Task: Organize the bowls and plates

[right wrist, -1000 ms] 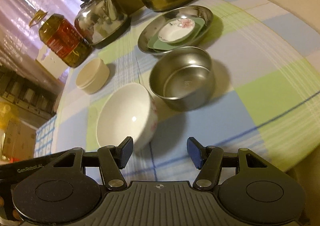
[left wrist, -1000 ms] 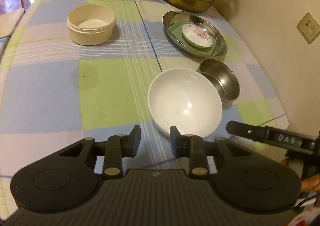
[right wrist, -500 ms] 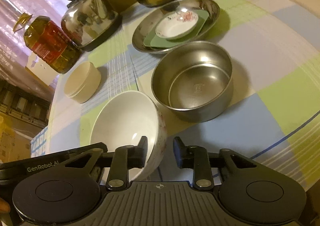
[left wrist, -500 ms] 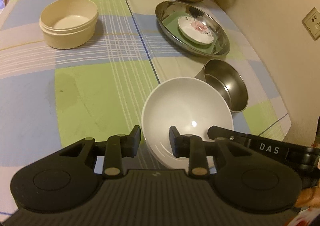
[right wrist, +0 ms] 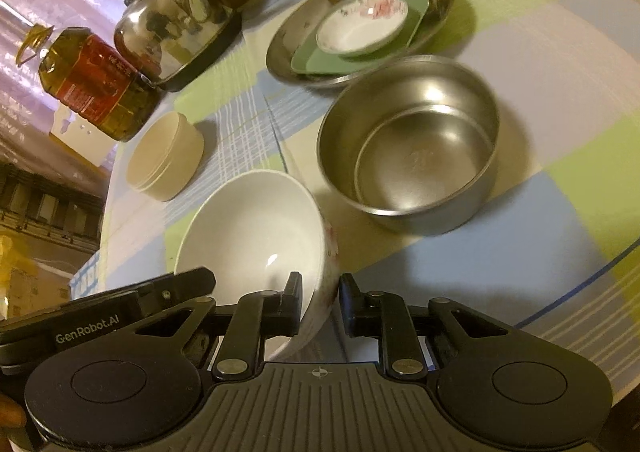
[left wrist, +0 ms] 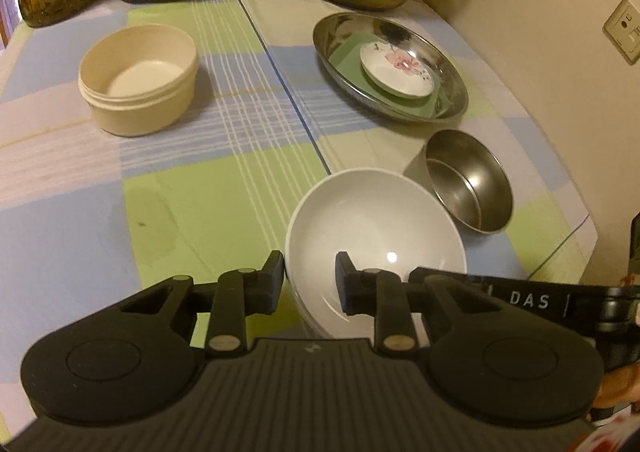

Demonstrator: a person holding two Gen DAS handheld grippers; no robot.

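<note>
The white bowl [left wrist: 376, 236] is straddled at its rim by both claws; the left claw [left wrist: 310, 272] stands narrow at 6 o'clock; the right claw [right wrist: 320, 292] is closing on the rim.

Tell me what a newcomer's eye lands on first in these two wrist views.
First the white bowl at the near edge of the checked tablecloth, with the left gripper and the right gripper each straddling its rim from opposite sides; the right one's jaws are closing. Just beyond sits an empty steel bowl, and further back a steel dish holding a green plate and a small flowered saucer.
</note>
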